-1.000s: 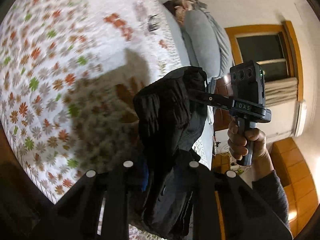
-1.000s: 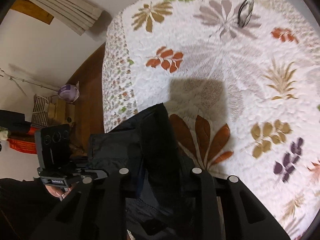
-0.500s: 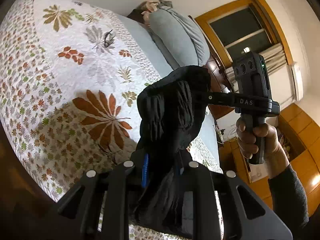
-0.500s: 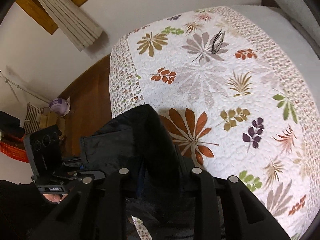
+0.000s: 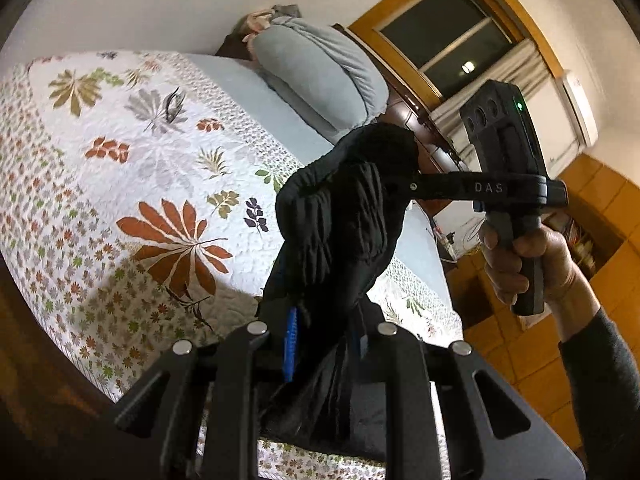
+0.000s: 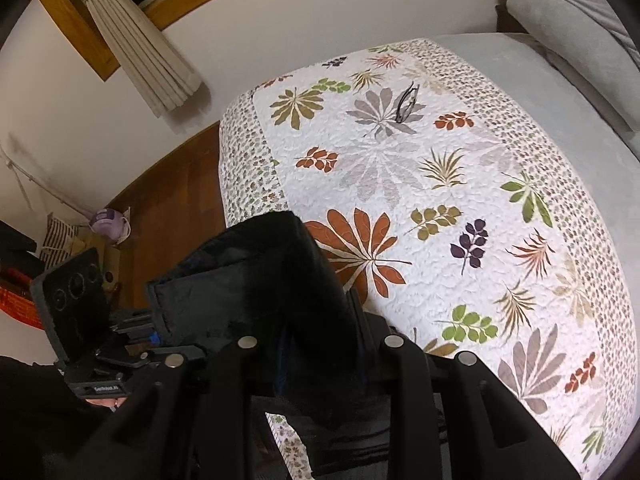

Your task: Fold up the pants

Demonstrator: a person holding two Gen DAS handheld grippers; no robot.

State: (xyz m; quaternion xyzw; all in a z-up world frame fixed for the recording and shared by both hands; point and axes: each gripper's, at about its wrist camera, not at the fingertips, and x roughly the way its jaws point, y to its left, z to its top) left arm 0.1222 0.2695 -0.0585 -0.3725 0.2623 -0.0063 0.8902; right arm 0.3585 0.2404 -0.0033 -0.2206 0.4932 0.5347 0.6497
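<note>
Home bedroom: bed (image 6: 460, 60) w/ leaf-print quilt (image 6: 420, 200), grey pillow (image 5: 320, 68), curtains (image 6: 132, 40), wood-framed window (image 5: 448, 32), wood floor (image 6: 168, 192).

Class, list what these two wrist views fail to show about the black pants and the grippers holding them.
- Black pants: lower part cut off by the left view's bottom edge.
- Right gripper pads: buried in cloth, right view.
- Left gripper: one blue pad shows; its contact is hidden by folds.
- Small dark object on the floral quilt: too small.

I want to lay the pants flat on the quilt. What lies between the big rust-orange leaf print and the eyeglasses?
Nothing: in the right wrist view the quilt is bare between the rust-orange leaf print and the eyeglasses.
</note>
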